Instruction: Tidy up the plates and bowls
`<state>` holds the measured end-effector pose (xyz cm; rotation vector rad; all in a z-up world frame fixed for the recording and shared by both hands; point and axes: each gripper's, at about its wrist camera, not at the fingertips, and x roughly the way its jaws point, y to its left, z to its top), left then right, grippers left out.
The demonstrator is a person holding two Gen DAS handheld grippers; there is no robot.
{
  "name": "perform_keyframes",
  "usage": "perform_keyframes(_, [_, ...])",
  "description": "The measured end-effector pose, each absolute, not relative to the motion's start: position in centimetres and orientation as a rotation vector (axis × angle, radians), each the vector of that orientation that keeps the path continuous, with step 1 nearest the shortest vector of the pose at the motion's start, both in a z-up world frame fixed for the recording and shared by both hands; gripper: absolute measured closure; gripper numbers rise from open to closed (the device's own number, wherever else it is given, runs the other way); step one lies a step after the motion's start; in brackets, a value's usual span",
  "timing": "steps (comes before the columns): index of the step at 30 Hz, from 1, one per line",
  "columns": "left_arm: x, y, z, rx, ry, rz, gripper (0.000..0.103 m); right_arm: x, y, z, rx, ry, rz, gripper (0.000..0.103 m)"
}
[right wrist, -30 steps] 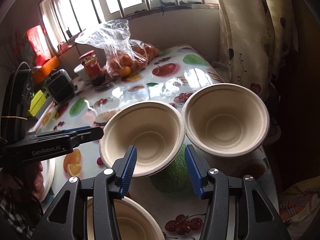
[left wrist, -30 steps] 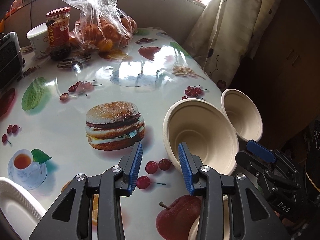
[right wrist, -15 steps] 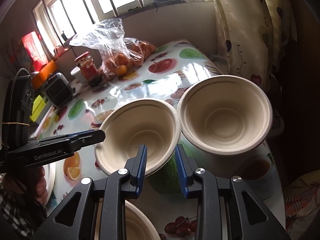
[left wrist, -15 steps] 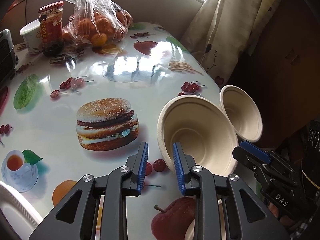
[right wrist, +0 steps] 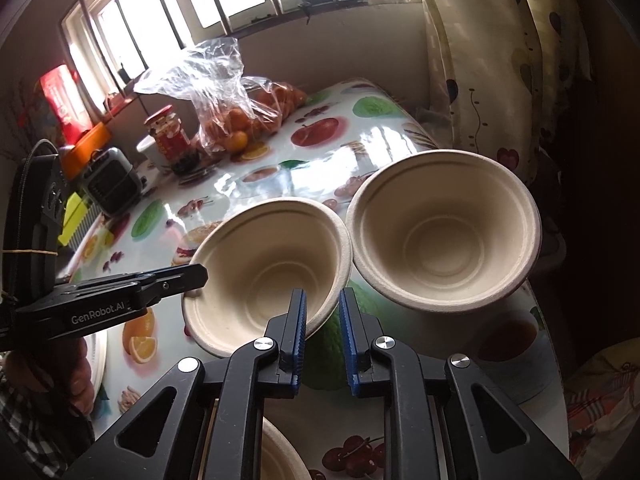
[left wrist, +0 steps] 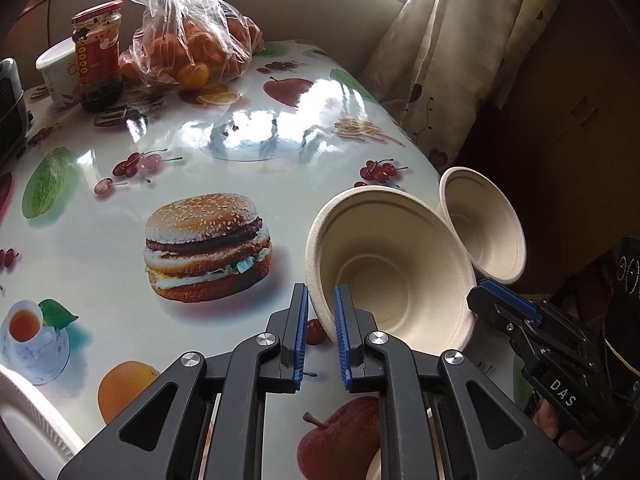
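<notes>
A beige paper bowl (left wrist: 392,264) (right wrist: 264,264) hangs tilted over the printed tablecloth. My left gripper (left wrist: 321,316) (right wrist: 198,274) is closing tight on its left rim, which passes between the blue pads. Opposite it, my right gripper (right wrist: 322,314) (left wrist: 480,294) pinches the same bowl's right rim, jaws closing on it. A second beige bowl (left wrist: 488,224) (right wrist: 440,232) stands just to the right, rim against rim, near the table's edge. Part of a third bowl (right wrist: 280,456) shows under my right gripper.
A white plate (left wrist: 28,432) lies at the near left corner. At the back stand a bag of oranges (left wrist: 192,48), a red-lidded jar (left wrist: 98,52) and a white cup (left wrist: 52,68). A dark appliance (right wrist: 112,184) sits far left. A curtain (left wrist: 432,60) hangs past the table's right edge.
Both grippers have closed from wide open onto opposite rims of the near bowl. The bowls and hands have barely shifted.
</notes>
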<state>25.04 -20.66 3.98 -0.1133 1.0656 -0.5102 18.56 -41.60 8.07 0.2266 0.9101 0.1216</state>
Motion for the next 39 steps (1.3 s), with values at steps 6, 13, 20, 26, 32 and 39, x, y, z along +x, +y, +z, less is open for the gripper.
perform_keyframes(6, [24.97, -20.68, 3.96, -0.114, 1.065, -0.508, 0.089, 18.55, -41.72, 8.04, 0.233, 0.908, 0.120, 0.090])
perform_keyframes(13, [24.97, -20.66, 4.03, -0.107, 1.064, -0.508, 0.090, 18.61, -41.84, 7.98, 0.239, 0.911, 0.109, 0.090])
perform_keyframes(20, [25.01, -20.56, 3.97, -0.107, 1.066, -0.506, 0.090, 18.77, -41.72, 7.88, 0.237, 0.909, 0.114, 0.090])
perform_keyframes(26, [24.92, -20.64, 3.94, -0.104, 1.062, -0.505, 0.090, 18.73, -41.70, 7.91, 0.232, 0.909, 0.113, 0.090])
perform_keyframes(32, [24.91, -20.42, 4.13, -0.107, 1.059, -0.496, 0.090, 18.77, -41.52, 7.95, 0.242, 0.903, 0.119, 0.091])
perform_keyframes(39, [24.65, -20.07, 4.63, -0.108, 1.047, -0.495, 0.090, 18.63, -41.37, 8.21, 0.246, 0.896, 0.123, 0.091])
